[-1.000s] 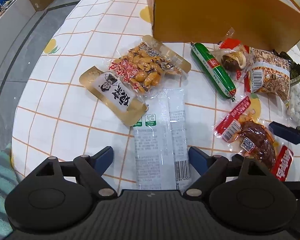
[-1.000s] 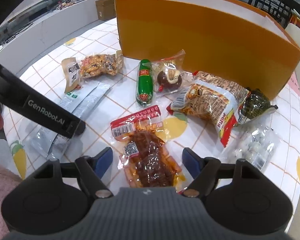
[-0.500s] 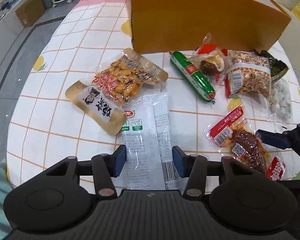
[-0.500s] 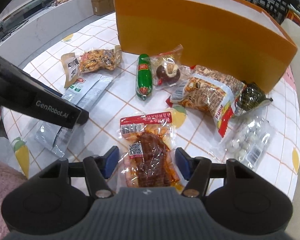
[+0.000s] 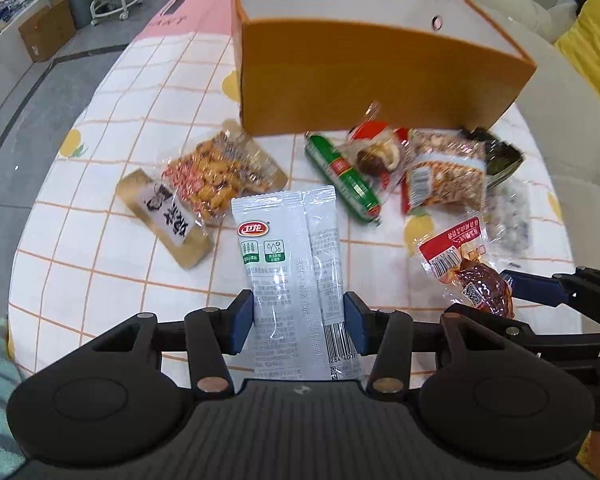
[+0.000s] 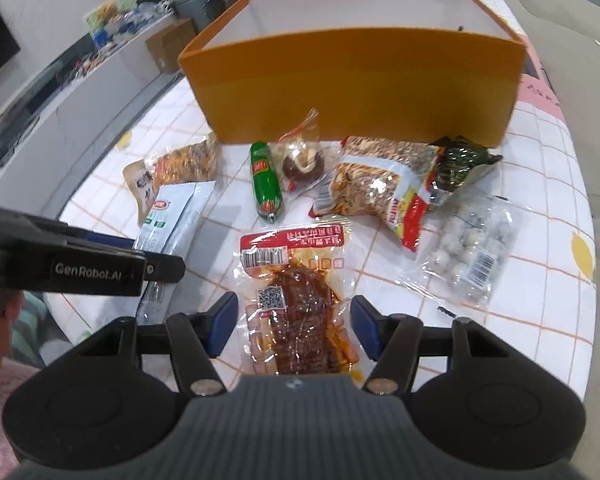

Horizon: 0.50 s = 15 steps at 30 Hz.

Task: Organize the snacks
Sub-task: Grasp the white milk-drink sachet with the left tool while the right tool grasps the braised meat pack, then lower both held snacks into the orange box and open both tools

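Observation:
My left gripper [image 5: 299, 322] is shut on a grey-white snack sachet [image 5: 288, 256] and holds it lifted above the table. My right gripper [image 6: 293, 326] is shut on a clear pack of red-brown spicy snack [image 6: 296, 292], also lifted. An open orange box [image 6: 352, 76] stands at the back of the table. On the cloth in front of it lie a peanut pack [image 5: 216, 172], a green sausage [image 5: 342, 176], a brown bun pack [image 6: 302, 162], a large nut bag [image 6: 380, 188], a dark green pack [image 6: 458, 162] and a bag of white balls [image 6: 466, 250].
The round table has a checked white cloth [image 5: 112, 148] with fruit prints. A pale sofa [image 5: 572, 128] with a yellow cushion stands on the right. Grey floor and a cardboard box [image 5: 46, 34] lie to the left.
Both grippers closed on their packs and rose with them: the left lifted the grey sachet, the right lifted the red-brown snack pack. The box top has come into view.

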{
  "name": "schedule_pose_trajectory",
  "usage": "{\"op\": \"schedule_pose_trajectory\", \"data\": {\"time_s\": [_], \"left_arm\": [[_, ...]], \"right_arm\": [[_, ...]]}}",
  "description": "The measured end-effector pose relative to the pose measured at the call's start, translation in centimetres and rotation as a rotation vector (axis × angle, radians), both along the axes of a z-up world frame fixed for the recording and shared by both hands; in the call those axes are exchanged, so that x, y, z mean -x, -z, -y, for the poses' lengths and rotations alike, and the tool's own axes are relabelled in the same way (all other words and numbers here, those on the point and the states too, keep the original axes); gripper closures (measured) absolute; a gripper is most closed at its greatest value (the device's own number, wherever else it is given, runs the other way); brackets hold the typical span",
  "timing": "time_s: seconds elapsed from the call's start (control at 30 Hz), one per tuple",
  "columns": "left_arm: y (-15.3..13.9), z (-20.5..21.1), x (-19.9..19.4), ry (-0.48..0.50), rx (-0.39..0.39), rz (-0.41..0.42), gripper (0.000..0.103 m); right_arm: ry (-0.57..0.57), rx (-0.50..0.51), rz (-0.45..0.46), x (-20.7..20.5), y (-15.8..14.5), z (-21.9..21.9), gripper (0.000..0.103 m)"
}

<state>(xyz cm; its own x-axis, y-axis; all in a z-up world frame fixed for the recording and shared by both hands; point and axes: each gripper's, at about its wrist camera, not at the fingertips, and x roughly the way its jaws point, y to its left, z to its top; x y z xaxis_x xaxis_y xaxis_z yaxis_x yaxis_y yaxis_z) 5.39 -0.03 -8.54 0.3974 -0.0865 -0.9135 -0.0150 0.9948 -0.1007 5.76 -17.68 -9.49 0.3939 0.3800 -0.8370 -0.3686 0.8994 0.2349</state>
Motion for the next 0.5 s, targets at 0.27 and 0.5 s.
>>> {"op": "schedule_pose_trajectory", "data": {"time_s": [0.27, 0.5], "left_arm": [[-3.8, 0.6, -0.1, 0.019, 0.044, 0.094, 0.049], [-8.3, 1.6, -2.0, 0.059, 0.063, 0.194, 0.049]], "right_arm": [[0.084, -0.048, 0.069, 0.3, -3.6, 1.8, 0.043], [0.134, -0.073, 0.162, -1.2, -7.5, 3.2, 0.043]]}}
